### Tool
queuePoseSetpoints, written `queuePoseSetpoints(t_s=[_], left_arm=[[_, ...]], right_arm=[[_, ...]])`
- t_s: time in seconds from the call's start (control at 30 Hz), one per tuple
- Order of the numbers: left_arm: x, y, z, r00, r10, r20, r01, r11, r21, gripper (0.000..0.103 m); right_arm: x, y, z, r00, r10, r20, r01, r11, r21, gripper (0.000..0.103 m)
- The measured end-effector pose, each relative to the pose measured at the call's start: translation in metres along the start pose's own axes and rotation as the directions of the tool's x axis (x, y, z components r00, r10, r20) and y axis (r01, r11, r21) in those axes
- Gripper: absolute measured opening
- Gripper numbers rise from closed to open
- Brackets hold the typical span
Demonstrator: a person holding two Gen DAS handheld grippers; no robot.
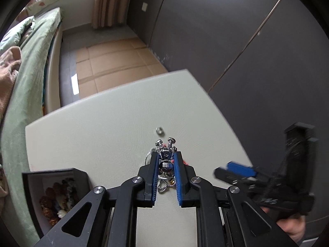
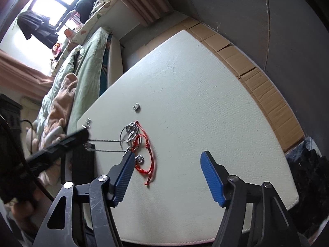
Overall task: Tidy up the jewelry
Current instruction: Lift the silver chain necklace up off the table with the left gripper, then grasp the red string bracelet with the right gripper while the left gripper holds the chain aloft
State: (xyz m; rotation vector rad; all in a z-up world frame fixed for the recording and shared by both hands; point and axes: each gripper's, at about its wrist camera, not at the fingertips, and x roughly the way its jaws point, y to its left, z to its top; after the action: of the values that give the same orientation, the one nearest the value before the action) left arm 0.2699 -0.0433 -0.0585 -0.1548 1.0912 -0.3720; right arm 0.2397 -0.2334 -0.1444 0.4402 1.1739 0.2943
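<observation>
- Your left gripper [image 1: 166, 160] is closed down on a silver chain with metal charms [image 1: 165, 154], pinched between the blue pads [image 1: 154, 177]; from the right wrist view the chain looks pulled taut, running sideways from the pile toward that gripper
- Your right gripper [image 2: 167, 175] hangs with its jaws wide apart and nothing between them, its left tip just beside the tangle
- The tangle of jewelry on the table [image 2: 205, 107] holds a red cord bracelet [image 2: 147, 156], a silver ball chain [image 2: 131, 132] and a thin wire hoop [image 2: 123, 133], all overlapping; a small silver ring [image 2: 136, 106] lies apart, farther out on the top
- My reading: you are at the step of freeing one piece from the pile, so the next move calls for a slow, steady lift, and the red cord may drag along if it is caught
- The open black box [image 1: 55, 193] at your near left already has beaded pieces inside, so it looks like the place to put the chain
- The table top is pale and leather-grained, with a stitched edge
- Around it sit a bed with green bedding [image 1: 30, 65], flattened cardboard [image 1: 111, 61] on the floor, dark grey wardrobe doors [image 1: 236, 30] and a curtained window [image 2: 51, 6]
</observation>
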Motion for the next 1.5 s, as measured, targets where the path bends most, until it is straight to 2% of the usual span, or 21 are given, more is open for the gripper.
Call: queuePoseSetpoints(t_s=[0.07,0.23,0.5,0.7,0.9,0.97,1.0,1.03,1.13,1.23,1.37,1.5], left_arm=[[-0.013,0.0,0.003,0.999,-0.009,0.031,0.009,1.0,-0.004,0.015],[-0.05,0.004,0.01,0.994,-0.02,0.112,0.021,1.0,-0.012,0.015],[-0.101,0.012,0.019,0.978,0.001,0.209,0.004,1.0,-0.024,0.015],[-0.128,0.016,0.023,0.966,0.022,0.257,-0.017,1.0,-0.023,0.015],[-0.153,0.015,0.026,0.955,0.029,0.295,-0.024,0.999,-0.023,0.015],[-0.163,0.013,0.027,0.951,0.029,0.307,-0.025,1.0,-0.018,0.015],[-0.169,0.011,0.027,0.948,0.031,0.316,-0.028,0.999,-0.015,0.015],[-0.175,0.01,0.027,0.946,0.033,0.324,-0.031,0.999,-0.013,0.015],[-0.192,0.007,0.026,0.936,0.044,0.348,-0.044,0.999,-0.007,0.015],[-0.209,0.006,0.025,0.925,0.059,0.376,-0.063,0.998,-0.003,0.015],[-0.235,0.007,0.023,0.906,0.087,0.415,-0.09,0.996,-0.011,0.015],[-0.259,0.01,0.02,0.884,0.109,0.454,-0.108,0.994,-0.029,0.015]], right_arm=[[0.004,0.004,0.0,1.0,-0.009,-0.005,0.008,1.0,-0.016,0.062],[0.019,0.013,0.006,0.998,-0.047,-0.034,0.045,0.997,-0.055,0.049],[0.031,0.035,0.004,0.994,-0.097,-0.042,0.09,0.986,-0.137,0.049],[0.043,0.044,0.002,0.984,-0.173,-0.044,0.162,0.969,-0.189,0.046],[0.049,0.062,-0.005,0.962,-0.274,0.001,0.261,0.915,-0.306,0.045],[0.051,0.069,-0.011,0.946,-0.323,0.025,0.309,0.876,-0.37,0.03],[0.051,0.07,-0.013,0.943,-0.332,0.027,0.317,0.867,-0.386,0.011],[0.049,0.07,-0.014,0.946,-0.323,0.02,0.306,0.871,-0.385,0.007],[0.039,0.061,-0.012,0.97,-0.241,-0.022,0.222,0.921,-0.321,0.007],[0.021,0.055,-0.011,0.989,-0.151,-0.012,0.142,0.953,-0.268,0.007],[-0.006,0.051,-0.013,0.999,-0.039,0.015,0.042,0.975,-0.216,0.007],[-0.019,0.06,-0.016,0.999,0.032,0.039,-0.023,0.976,-0.217,0.007]])
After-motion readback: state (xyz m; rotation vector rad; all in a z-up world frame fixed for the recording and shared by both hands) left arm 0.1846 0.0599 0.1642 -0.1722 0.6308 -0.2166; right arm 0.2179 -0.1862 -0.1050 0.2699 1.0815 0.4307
